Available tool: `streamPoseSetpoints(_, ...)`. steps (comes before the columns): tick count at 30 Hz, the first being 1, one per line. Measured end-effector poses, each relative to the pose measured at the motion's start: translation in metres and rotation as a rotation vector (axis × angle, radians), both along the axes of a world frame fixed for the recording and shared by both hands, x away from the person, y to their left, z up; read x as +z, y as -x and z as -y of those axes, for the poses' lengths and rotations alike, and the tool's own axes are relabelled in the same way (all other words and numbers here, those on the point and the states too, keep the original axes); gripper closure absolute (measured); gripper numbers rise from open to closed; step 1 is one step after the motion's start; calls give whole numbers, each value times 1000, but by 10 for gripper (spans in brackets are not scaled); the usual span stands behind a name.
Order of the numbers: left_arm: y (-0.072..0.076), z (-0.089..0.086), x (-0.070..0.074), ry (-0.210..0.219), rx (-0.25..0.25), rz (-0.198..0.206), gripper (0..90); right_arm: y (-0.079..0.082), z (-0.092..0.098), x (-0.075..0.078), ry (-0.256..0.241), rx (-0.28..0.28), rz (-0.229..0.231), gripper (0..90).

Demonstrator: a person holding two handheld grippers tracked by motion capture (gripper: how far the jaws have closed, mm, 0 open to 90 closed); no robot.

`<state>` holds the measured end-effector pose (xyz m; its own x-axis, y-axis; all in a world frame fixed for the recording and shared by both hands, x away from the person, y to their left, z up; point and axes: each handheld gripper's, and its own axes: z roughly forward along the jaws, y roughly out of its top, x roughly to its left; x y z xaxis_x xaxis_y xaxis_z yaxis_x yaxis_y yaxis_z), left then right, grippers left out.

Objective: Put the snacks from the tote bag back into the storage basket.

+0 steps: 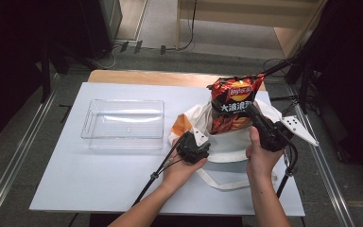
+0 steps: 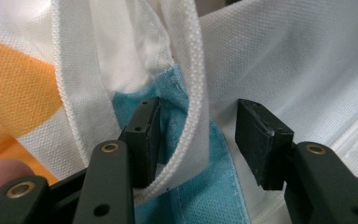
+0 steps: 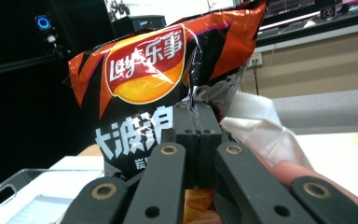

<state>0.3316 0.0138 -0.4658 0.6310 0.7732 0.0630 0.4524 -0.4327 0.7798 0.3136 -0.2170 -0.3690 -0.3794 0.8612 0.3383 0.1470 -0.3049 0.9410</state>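
Standing upright in the mouth of the white tote bag [image 1: 227, 142], the chip bag [image 1: 232, 101] hides its lower part behind the cloth, and the right gripper [image 1: 254, 113] covers part of its right edge. That gripper's jaws are clenched on the chip bag's edge, the pads pressed together over the foil in the right gripper view [image 3: 195, 135]. The left gripper [image 1: 193, 144] sits at the tote's near left rim; its jaws stand apart in the left gripper view, straddling a white webbing strap [image 2: 193, 93] without pinching it, the left pad touching the strap. A second strap [image 1: 217, 182] trails toward the near table edge. The white table [image 1: 99, 175] bears a clear plastic bin [image 1: 123, 124] well left of the tote, with bare surface between and in front. Beyond the table lie grey floor and dark, hard-to-read surroundings.
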Motion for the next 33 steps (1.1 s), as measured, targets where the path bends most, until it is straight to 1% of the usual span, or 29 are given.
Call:
streamPoseSetpoints(2, 0, -1, 0, 35, 5, -3, 507, 1, 3, 2, -7, -10, 8, 900)
streamPoseSetpoints(3, 0, -3, 0, 49, -2, -4, 500, 1, 3, 2, -8, -12, 9, 900)
streamPoseSetpoints(5, 1, -6, -1, 77, -4, -6, 492, 2, 5, 2, -2, -22, 16, 900)
streamPoseSetpoints(7, 0, -10, -1, 103, -1, -18, 492, 1, 7, 2, -13, -22, 11, 900)
streamPoseSetpoints(10, -1, -10, -1, 104, 2, -27, 516, 3, 8, 5, -19, -18, 22, 900)
streamPoseSetpoints(11, -2, -9, -1, 95, 6, -28, 521, 4, 9, 6, -25, -18, 31, 900)
streamPoseSetpoints(12, -2, -9, -2, 92, 6, -33, 531, 5, 10, 8, -37, -8, 48, 900)
streamPoseSetpoints(13, -2, -9, -2, 100, -8, -40, 527, 8, 11, 13, -42, 1, 77, 900)
streamPoseSetpoints(14, -3, -9, -2, 110, -15, -42, 503, 10, 11, 18, -23, 1, 97, 900)
streamPoseSetpoints(16, -3, -12, -1, 142, -31, -48, 463, 15, 10, 25, 18, -8, 108, 900)
streamPoseSetpoints(17, -3, -14, -1, 158, -37, -51, 443, 16, 10, 26, 21, -10, 107, 900)
streamPoseSetpoints(18, -3, -16, -1, 183, -38, -60, 435, 17, 9, 25, 26, -11, 102, 900)
streamPoseSetpoints(20, -1, -20, 1, 210, -37, -64, 418, 17, 8, 20, 38, -30, 87, 900)
streamPoseSetpoints(21, 1, -22, 2, 232, -30, -54, 415, 17, 8, 16, 38, -37, 72, 900)
streamPoseSetpoints(22, 3, -23, 3, 244, -31, -48, 411, 16, 9, 12, 38, -45, 60, 900)
streamPoseSetpoints(25, 9, -27, 10, 254, -32, -10, 403, 15, 10, 4, 40, -63, 33, 900)
streamPoseSetpoints(27, 13, -30, 18, 262, -29, 22, 398, 16, 10, 1, 43, -72, 33, 900)
streamPoseSetpoints(28, 14, -32, 23, 273, -30, 37, 397, 17, 10, 1, 41, -75, 32, 900)
streamPoseSetpoints(29, 16, -33, 27, 290, -34, 46, 394, 18, 10, 2, 46, -76, 36, 900)
streamPoseSetpoints(33, 21, -39, 46, 319, -36, 91, 387, 22, 7, 3, 53, -79, 49, 900)
